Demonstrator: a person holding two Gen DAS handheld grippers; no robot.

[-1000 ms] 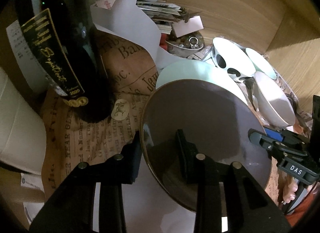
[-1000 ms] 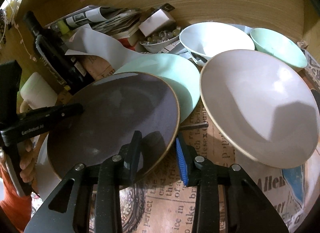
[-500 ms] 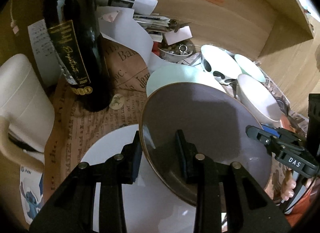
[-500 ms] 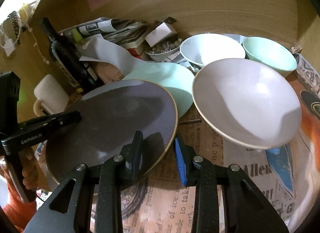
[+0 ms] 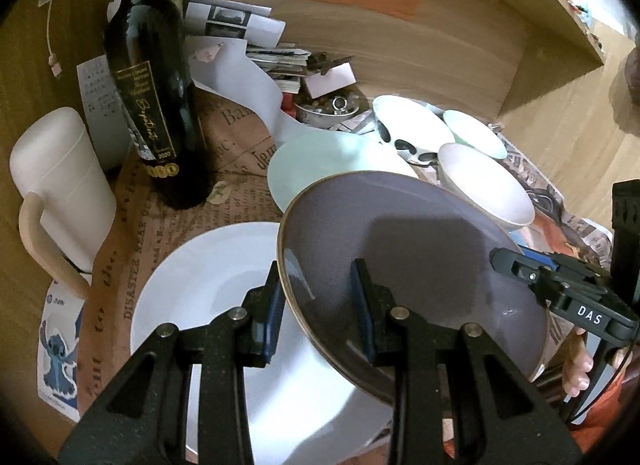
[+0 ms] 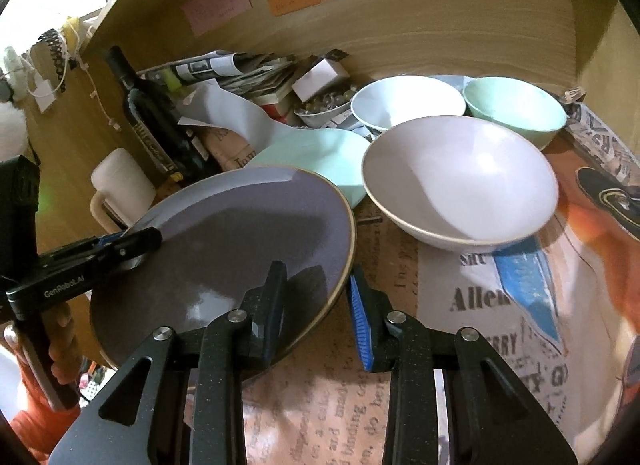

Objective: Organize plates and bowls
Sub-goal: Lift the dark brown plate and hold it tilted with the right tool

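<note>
1. Plate, grey-purple with a thin gold rim [image 5: 412, 265], is held off the table at the near edge of the scene, one rim tipped up; a round plate has no long axis, and its face points up and slightly toward the right.
2. Left gripper [image 5: 316, 305] straddles the plate's left rim, one finger under and one on the face, jaws narrowed around the edge; contact looks firm but cannot be confirmed.
3. Right gripper [image 6: 318, 309] has one finger on the plate's face near its right rim, and its blue-padded finger [image 6: 360, 325] stands just outside the rim with a gap showing, so this grip looks loose or not yet closed.
4. White plate [image 5: 208, 297] lies flat on the newsprint table cover [image 6: 500, 325] beneath the raised plate's left side, a likely base for stacking.
5. Mint plate [image 5: 336, 165] sits just beyond, separate from the others.
6. Pale pink bowl [image 6: 460, 181], white bowl [image 6: 408, 101] and mint bowl [image 6: 516, 105] stand apart at far right, none nested.
7. Sorting appears early: no stack is visible yet, and three bowls and three plates remain to be grouped.
8. Wine bottle [image 5: 152, 77] and white mug [image 5: 60, 185] crowd the far left.
</note>
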